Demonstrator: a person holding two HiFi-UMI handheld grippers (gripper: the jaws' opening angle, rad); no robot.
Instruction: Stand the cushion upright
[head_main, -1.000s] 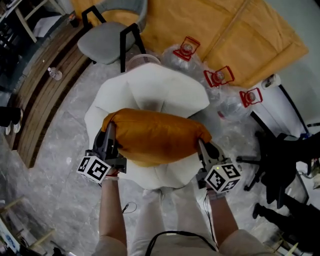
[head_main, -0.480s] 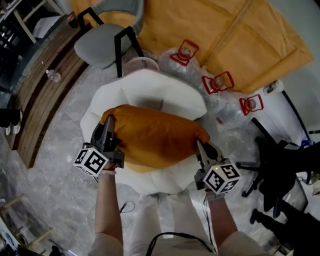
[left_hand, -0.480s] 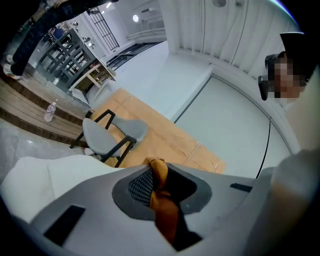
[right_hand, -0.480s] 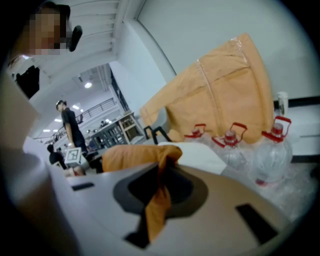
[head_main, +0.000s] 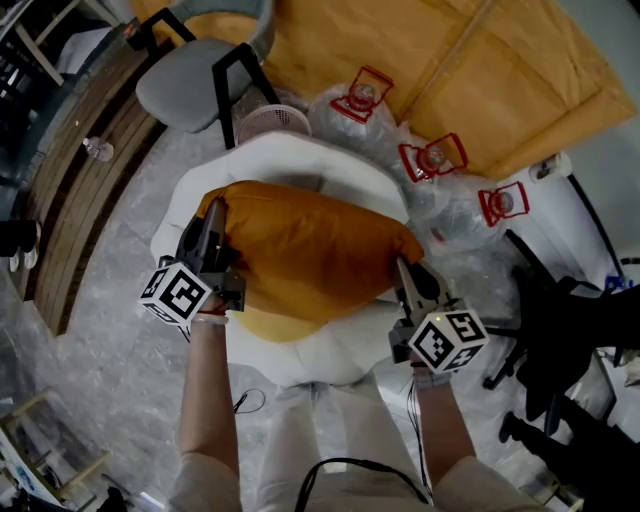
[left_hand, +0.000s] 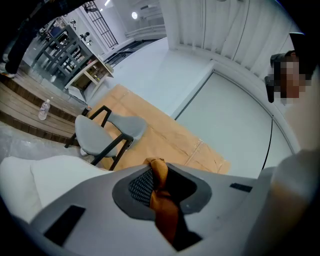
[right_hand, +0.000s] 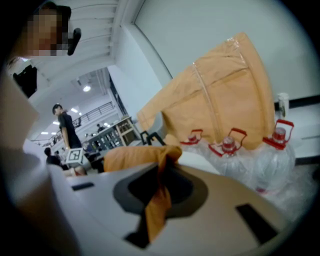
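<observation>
In the head view the orange cushion lies lengthwise between my two grippers, over a white padded seat. My left gripper is shut on the cushion's left corner, and my right gripper is shut on its right corner. The left gripper view has a twist of orange fabric pinched between the jaws of the left gripper. In the right gripper view a fold of the cushion sits the same way in the right gripper, with the cushion's body stretching away to the left.
A grey chair with black legs and a white basket stand behind the seat. Water jugs with red handles line a tan padded panel. A black office-chair base is at the right, a wooden floor strip at the left.
Both grippers have carried the cushion a little farther from the person, over the white seat. Both grips on the corners stay the same.
</observation>
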